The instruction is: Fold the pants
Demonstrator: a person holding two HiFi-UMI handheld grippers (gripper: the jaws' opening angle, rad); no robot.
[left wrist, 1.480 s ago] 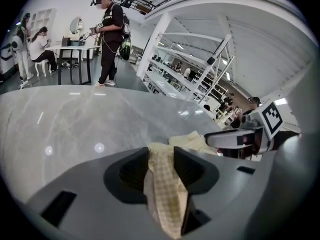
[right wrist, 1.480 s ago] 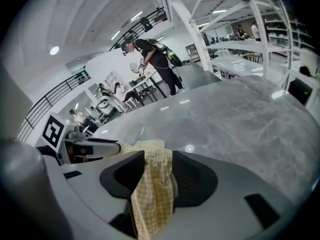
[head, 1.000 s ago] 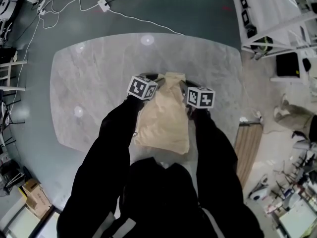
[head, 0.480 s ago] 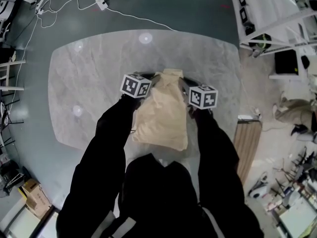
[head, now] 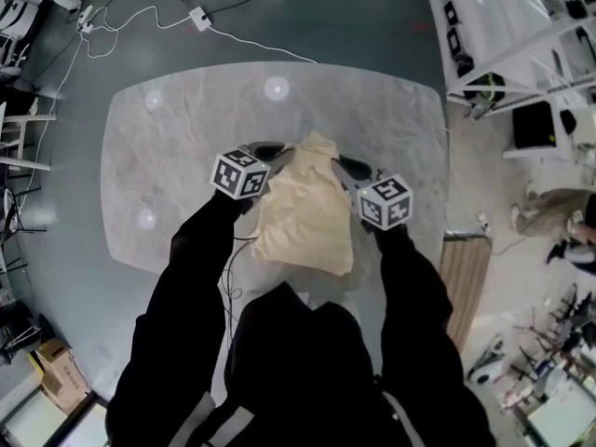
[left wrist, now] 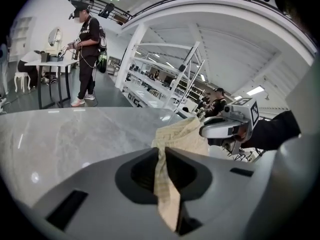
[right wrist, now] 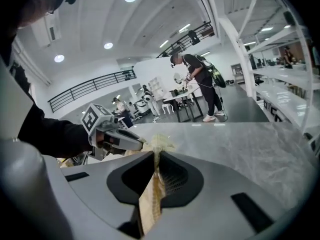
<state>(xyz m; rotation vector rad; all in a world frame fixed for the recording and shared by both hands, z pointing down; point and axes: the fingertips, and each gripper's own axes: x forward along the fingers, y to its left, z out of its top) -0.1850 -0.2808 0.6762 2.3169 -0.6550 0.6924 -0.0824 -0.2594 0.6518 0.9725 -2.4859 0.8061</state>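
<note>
Closest in, two black sleeves (head: 200, 277) reach out over the tabletop (head: 177, 147), and each one ends at a gripper. The left gripper (head: 279, 150) has just been closing its fingers. They are pinched tight on a thin edge of the pants (head: 303, 217), which runs right between them. The right gripper (head: 337, 163) has just been closing too, and its fingers squeeze another bit of the same tan cloth. The two grippers sit near each other, one on each side of the far end of the pants. That end is bunched into a small peak between them. The rest of the pants spreads back toward the sleeves, over the middle of the grey, stone-look tabletop. Past the tabletop is a dark floor (head: 372, 17) with a white cable (head: 261, 42) lying on it. Off to the right stand white shelves (head: 503, 26). Far away, a person (left wrist: 89, 54) stands by a small table (left wrist: 50, 66).
</note>
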